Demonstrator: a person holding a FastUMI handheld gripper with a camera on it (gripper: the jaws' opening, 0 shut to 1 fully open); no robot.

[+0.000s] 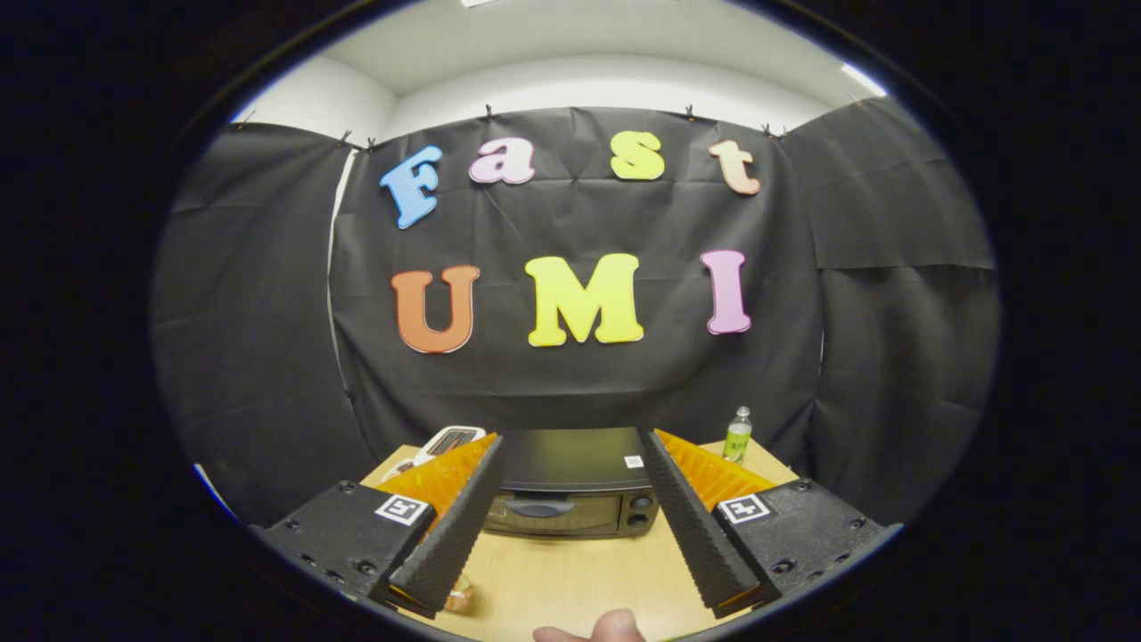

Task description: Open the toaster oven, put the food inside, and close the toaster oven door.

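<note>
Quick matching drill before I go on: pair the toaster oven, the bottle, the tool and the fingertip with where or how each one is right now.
Things:
1. toaster oven
2. bottle
3. tool
4. fingertip

States or places:
A. standing on the wooden table to the right of the oven, by the black cloth
B. open, holding nothing
C. below the tool, at the near table edge
D. door closed, beyond the fingers and framed between them

Pairs: 1-D, 2-A, 3-B, 4-C

table [570, 580] | on it: toaster oven [570, 486], door closed; bottle [737, 435]; food [459, 596]
</note>
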